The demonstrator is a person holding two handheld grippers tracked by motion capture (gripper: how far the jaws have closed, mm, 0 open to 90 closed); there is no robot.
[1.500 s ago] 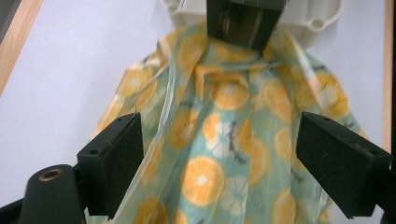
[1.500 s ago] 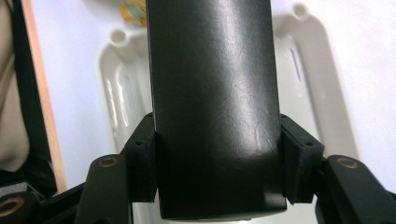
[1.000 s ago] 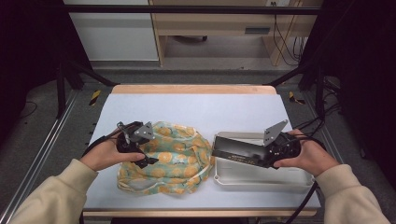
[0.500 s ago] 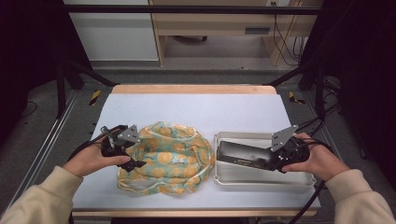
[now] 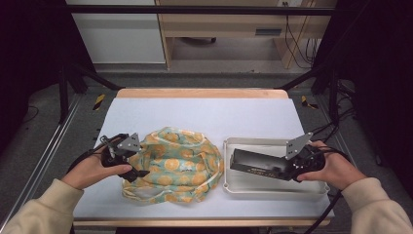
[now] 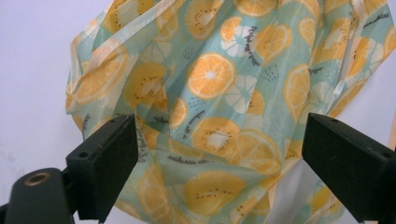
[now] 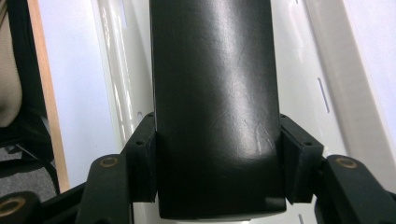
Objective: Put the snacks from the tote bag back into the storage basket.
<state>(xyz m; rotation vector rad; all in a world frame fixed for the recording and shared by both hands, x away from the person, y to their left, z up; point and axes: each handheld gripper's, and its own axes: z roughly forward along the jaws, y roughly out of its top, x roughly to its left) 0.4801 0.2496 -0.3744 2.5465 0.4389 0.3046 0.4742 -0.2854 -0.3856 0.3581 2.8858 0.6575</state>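
A crumpled cloth (image 5: pixel 178 165) printed with orange and kiwi slices on pale green lies at the table's front left. My left gripper (image 5: pixel 140 160) is at the cloth's left edge. In the left gripper view it (image 6: pixel 219 140) stands open, its jaws wide apart, with the cloth (image 6: pixel 210 79) just beyond them. A long black block (image 5: pixel 255 165) lies slanted over the white tray (image 5: pixel 272 187) at the front right. My right gripper (image 5: pixel 288 168) is shut on its right end. In the right gripper view the block (image 7: pixel 215 70) fills the space between the jaws of that gripper (image 7: pixel 217 140), above the tray (image 7: pixel 121 70).
The white tabletop (image 5: pixel 204 114) stretches bare behind the cloth and tray to a wooden back edge (image 5: pixel 199 92). Black frame posts (image 5: pixel 65 87) stand at both sides. Cables (image 5: pixel 331 129) trail off the right edge.
My left gripper has drawn back to the left, off the cloth's top toward its left edge. My right gripper has shifted slightly right and nearer with the black block.
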